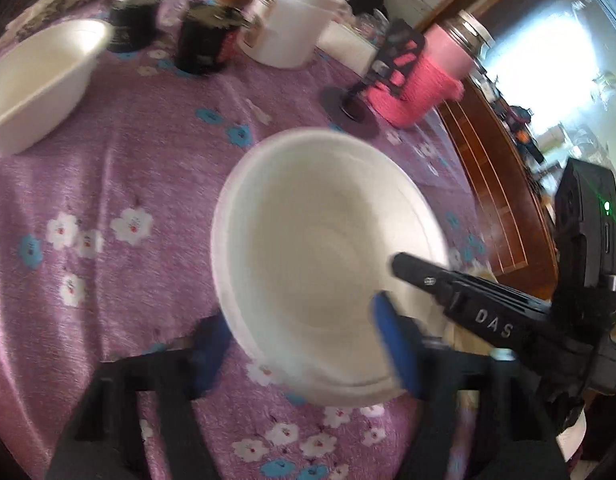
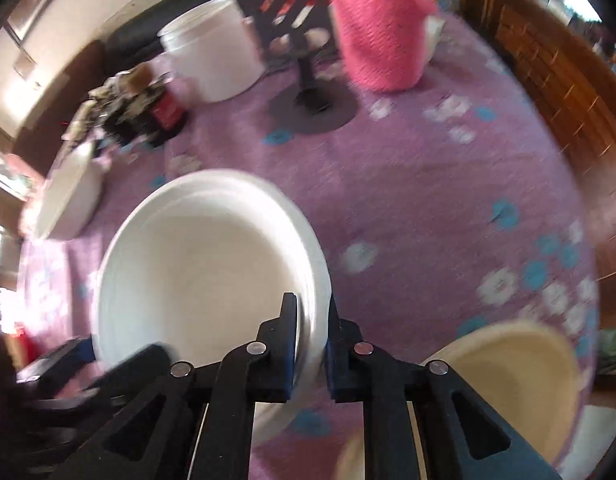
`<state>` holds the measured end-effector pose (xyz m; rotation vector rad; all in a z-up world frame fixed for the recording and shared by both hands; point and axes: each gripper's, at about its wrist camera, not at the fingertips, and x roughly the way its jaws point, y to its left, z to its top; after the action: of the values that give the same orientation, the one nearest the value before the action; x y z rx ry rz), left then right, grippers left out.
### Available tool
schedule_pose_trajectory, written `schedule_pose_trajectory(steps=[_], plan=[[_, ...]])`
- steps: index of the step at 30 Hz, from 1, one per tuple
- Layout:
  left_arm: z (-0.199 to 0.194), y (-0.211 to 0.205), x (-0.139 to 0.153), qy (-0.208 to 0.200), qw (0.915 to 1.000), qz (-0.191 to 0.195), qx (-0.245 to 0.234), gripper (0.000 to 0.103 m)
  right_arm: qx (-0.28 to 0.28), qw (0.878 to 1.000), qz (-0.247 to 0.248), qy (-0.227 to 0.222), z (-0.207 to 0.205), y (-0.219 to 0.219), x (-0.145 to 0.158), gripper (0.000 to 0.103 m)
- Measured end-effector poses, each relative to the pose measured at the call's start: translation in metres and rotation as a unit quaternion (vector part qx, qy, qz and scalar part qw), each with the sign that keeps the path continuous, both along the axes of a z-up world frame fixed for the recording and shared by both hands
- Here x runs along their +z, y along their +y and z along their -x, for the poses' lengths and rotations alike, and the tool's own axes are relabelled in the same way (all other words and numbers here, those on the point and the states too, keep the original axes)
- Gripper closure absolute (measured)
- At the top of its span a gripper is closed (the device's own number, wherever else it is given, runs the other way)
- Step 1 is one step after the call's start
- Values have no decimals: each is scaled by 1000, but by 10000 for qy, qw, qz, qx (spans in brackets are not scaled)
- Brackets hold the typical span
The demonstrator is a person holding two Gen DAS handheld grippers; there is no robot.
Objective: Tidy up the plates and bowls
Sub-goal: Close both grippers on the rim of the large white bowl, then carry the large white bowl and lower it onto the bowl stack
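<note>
Sorting looks barely under way to me: my right tool pinches the rim of the white round paper bowl, while another white bowl sits well apart, ahead-left of my left tool. That left tool is spread, straddling the held bowl's near edge, angled down at the purple flowered worktop.

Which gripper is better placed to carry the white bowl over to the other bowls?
Probably the right. The right gripper already pinches the white bowl by its rim, one finger inside and one outside. The left gripper is open, its fingers spread either side of the bowl.
</note>
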<state>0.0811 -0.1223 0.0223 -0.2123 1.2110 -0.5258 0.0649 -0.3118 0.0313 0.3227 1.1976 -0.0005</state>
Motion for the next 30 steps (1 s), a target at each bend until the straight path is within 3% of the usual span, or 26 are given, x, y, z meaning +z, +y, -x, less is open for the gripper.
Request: schedule_pose_trajectory(steps=[2, 5, 7, 13, 19, 25, 30], plan=[[5, 5, 3, -192, 9995, -250, 21, 64, -1, 10000, -54, -13, 7, 6, -1, 91], [8, 26, 5, -106, 9997, -117, 164, 81, -36, 9997, -222, -122, 21, 14, 3, 91], [12, 40, 10, -113, 9996, -22, 242, 82, 6, 9993, -309, -214, 31, 22, 10, 91], [43, 84, 40, -636, 9962, -182, 561, 82, 377, 9978, -202, -512, 48, 71, 37, 91], [83, 156, 73, -983, 9892, -97, 1079, 82, 827, 9925, -301, -852, 58, 132, 73, 91], [123, 246, 103, -1402, 9699, -407, 1946, 81, 1646, 9792, -491, -1082, 60, 232, 98, 90], [150, 329, 114, -1512, 9475, -735, 2718, 81, 2307, 9651, -670, -1045, 56, 325, 98, 90]])
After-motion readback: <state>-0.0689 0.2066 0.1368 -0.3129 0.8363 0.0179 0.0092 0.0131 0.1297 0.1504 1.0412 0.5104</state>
